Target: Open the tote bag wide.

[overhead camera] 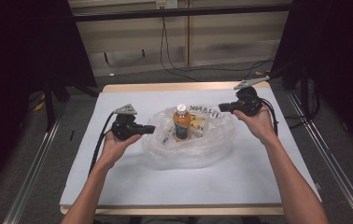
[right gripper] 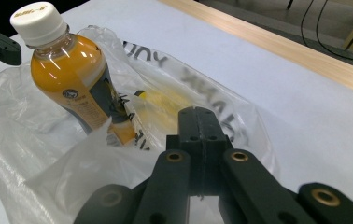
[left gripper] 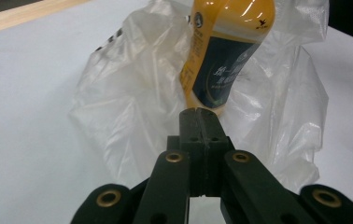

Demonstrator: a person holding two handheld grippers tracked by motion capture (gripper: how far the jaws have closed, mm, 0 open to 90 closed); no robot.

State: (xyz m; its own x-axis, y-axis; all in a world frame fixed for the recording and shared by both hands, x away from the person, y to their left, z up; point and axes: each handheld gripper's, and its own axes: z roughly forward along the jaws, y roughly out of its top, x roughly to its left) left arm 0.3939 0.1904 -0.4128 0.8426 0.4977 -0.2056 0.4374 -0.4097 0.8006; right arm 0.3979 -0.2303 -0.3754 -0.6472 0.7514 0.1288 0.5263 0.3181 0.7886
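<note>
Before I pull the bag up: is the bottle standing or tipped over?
Standing. The bottle sits upright in the plastic bag, white cap on top.

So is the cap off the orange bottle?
No, the white cap sits on the orange bottle, which stands in the plastic bag.

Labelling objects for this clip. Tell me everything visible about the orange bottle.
The orange bottle is a small clear plastic bottle of orange liquid with a white screw cap and a dark blue label printed in white. It looks full and sealed. It stands upright inside the crumpled clear plastic bag, near the middle of the white table cover, its base down among the bag's folds. The bag is all that touches it. The left gripper and right gripper sit to either side, both shut and clear of it.
</note>
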